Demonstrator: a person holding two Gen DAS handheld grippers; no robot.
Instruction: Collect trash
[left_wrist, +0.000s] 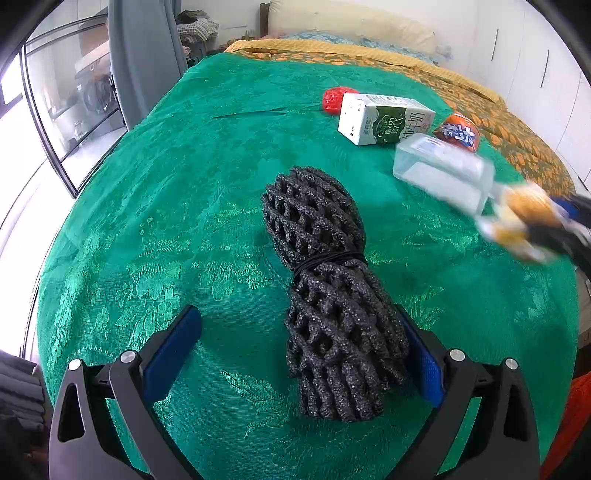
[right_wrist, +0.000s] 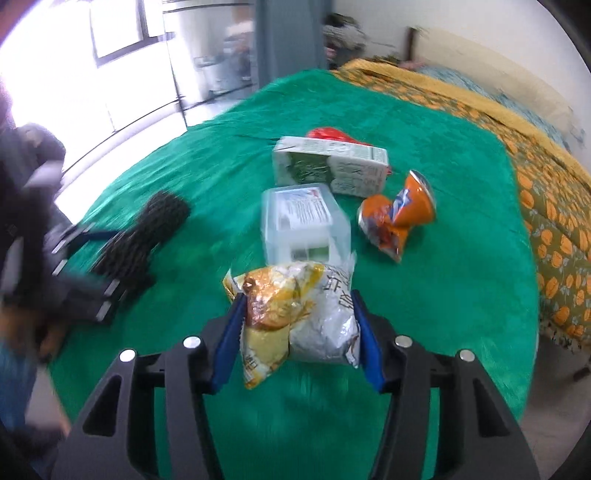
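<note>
Right wrist view: right gripper (right_wrist: 297, 334) is pinching a crumpled snack bag (right_wrist: 295, 317), blue pads pressed on both sides, bag apparently lifted clear of the green bedspread (right_wrist: 207, 177). Picture is motion-blurred. Just beyond the bag sits a clear plastic box (right_wrist: 301, 221), then a milk carton (right_wrist: 328, 168), a crushed orange can (right_wrist: 397, 218) and a red wrapper (right_wrist: 327, 133) behind the carton.

Left wrist view: left gripper (left_wrist: 312, 360) spread wide around the near end of a black foam net bundle (left_wrist: 328, 295); right pad looks touching or just beside it, left pad well apart, so nothing gripped.

Risks, as judgement: bag is slick foil held near one end, could slide out during a fast swing. Its hanging corner may clip the plastic box. The net bundle is soft and off-centre between the jaws, so closing may push it sideways.
</note>
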